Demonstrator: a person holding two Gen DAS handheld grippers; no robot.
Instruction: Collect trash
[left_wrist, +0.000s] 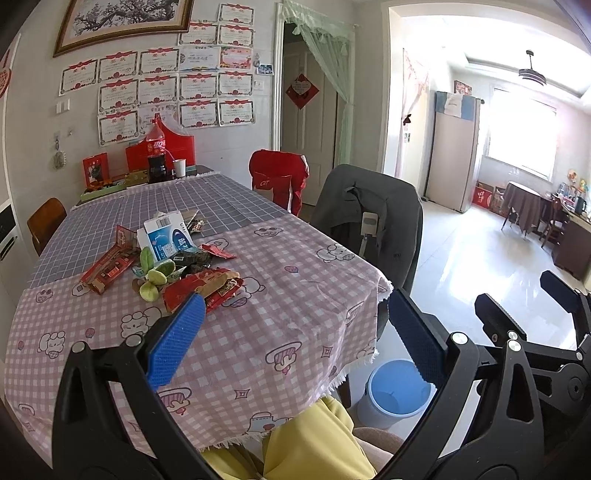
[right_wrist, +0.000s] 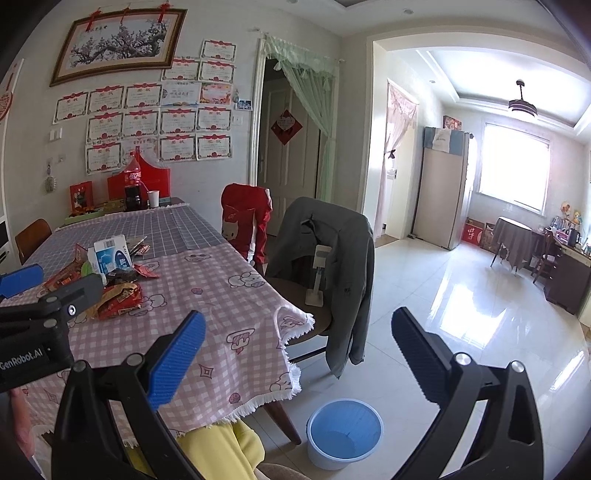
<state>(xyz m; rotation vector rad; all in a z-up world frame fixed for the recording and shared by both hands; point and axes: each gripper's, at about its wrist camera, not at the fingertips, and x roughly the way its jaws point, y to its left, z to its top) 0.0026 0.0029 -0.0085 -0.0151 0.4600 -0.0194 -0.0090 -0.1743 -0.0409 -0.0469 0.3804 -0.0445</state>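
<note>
Trash pile of red snack wrappers, green peels and a white-blue carton (left_wrist: 162, 258) lies mid-table on the pink checked tablecloth (left_wrist: 258, 332). Left gripper (left_wrist: 295, 339) and right gripper (right_wrist: 299, 354) gape wide, empty. Blue plastic bucket (right_wrist: 343, 432) stands at five o'clock.

What we cannot make out

In the left wrist view our left gripper's finger (left_wrist: 175, 339) covers part of the red wrapper (left_wrist: 192, 286), and the other finger hides one side of the blue bin (left_wrist: 397, 391). We cannot read the certificates (right_wrist: 177, 120) on the wall. The yellow garment (right_wrist: 221, 448) is cut off by the bottom edge.
</note>
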